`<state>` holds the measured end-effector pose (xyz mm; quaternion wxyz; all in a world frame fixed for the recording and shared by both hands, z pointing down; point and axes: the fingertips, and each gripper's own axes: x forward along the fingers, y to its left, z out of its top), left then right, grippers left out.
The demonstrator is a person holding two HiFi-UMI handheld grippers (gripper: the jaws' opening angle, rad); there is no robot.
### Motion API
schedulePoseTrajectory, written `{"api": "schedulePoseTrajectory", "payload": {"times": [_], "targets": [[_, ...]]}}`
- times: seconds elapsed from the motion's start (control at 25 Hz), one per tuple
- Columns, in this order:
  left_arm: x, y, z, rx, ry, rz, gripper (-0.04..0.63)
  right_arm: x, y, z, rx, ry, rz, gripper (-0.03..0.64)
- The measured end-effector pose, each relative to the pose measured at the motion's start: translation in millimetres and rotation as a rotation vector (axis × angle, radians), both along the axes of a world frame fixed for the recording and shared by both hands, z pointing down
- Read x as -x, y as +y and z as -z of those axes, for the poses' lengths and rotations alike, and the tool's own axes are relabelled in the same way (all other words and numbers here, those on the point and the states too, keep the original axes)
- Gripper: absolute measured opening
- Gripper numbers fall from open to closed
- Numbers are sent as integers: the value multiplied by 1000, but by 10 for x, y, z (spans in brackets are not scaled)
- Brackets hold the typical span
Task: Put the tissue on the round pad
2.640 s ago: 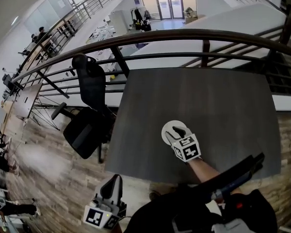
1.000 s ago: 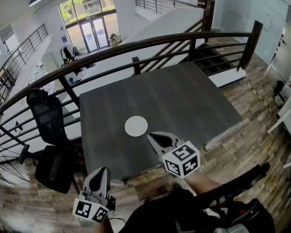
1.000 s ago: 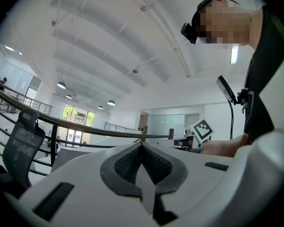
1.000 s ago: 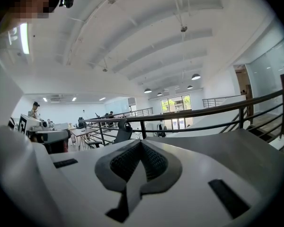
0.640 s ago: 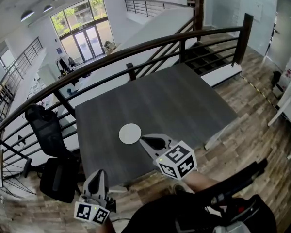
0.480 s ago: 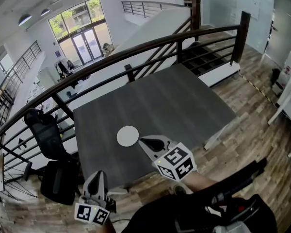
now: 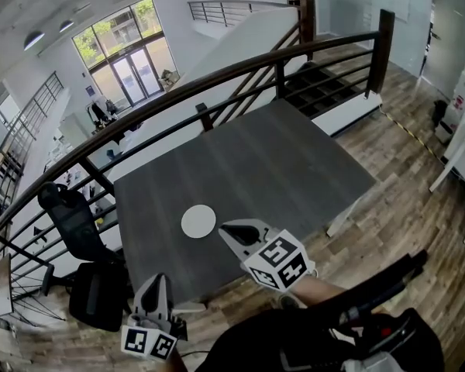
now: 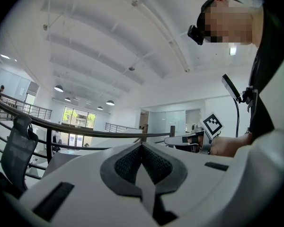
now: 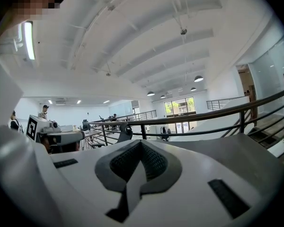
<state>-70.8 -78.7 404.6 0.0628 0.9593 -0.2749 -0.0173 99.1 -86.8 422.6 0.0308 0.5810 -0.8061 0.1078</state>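
The round pad [image 7: 198, 221] lies on the dark table [image 7: 287, 153], near its front edge. It looks plain white, and I cannot tell a tissue apart from it. The right gripper [image 7: 221, 227] is clenched and empty, and its tip appears just beside the pad. The left gripper [image 7: 163, 280], also clenched and empty, is off the table, before its front edge.

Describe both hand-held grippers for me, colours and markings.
Both look alike. The left hand-held gripper and right hand-held gripper have white shells tapering to a point, dark grey textured pads, and a white cube with black square markers at the rear. The person wears a black top.
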Motion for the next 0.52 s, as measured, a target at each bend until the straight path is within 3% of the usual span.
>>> {"api": "schedulePoseTrajectory", "payload": {"times": [0.52], "targets": [[-130,87,-8,4,-13,9,3,-141,33,-54,0,-18,13,2]]}}
